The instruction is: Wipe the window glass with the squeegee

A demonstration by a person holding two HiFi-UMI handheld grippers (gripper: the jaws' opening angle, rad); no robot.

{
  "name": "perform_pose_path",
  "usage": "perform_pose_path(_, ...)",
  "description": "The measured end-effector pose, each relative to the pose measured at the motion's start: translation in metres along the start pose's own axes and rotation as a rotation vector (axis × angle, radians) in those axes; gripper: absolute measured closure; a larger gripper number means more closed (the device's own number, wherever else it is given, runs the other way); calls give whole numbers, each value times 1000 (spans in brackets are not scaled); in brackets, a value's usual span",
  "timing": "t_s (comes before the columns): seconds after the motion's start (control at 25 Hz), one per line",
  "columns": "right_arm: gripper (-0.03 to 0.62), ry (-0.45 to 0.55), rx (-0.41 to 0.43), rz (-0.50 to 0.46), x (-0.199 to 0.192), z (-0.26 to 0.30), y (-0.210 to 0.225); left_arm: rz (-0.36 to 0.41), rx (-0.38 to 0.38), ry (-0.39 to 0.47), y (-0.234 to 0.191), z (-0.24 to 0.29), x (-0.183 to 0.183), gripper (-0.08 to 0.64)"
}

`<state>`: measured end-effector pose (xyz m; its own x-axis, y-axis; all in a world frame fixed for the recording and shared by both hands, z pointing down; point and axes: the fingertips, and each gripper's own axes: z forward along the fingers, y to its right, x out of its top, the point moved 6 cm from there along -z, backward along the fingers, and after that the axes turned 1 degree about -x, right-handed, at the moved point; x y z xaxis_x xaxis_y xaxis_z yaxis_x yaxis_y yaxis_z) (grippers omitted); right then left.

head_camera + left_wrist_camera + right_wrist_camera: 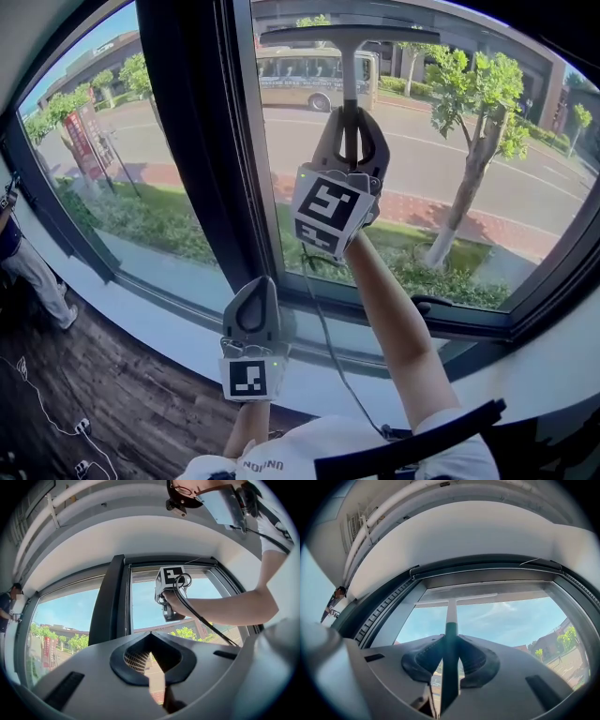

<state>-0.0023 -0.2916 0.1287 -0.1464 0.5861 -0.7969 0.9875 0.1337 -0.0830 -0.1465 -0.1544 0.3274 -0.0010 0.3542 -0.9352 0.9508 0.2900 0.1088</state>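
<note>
Green at the grip and pale above, the squeegee (349,70) stands upright against the window glass (450,159), with its blade lying across the top edge of the pane. The right hand-held gripper (350,112) is clamped on the handle, arm stretched upward. The left hand-held gripper (256,281) hangs low near the sill (169,328), jaws together with nothing between them.

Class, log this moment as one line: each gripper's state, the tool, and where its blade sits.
right gripper: shut on squeegee | blade: at top of window glass | left gripper: shut, empty, held low
</note>
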Motion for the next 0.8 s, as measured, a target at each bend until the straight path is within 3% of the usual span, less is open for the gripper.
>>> perform_pose_path(0.8, 495, -69, -5, -3, -41, -41, -11, 7, 25, -15, -5, -9, 0, 565)
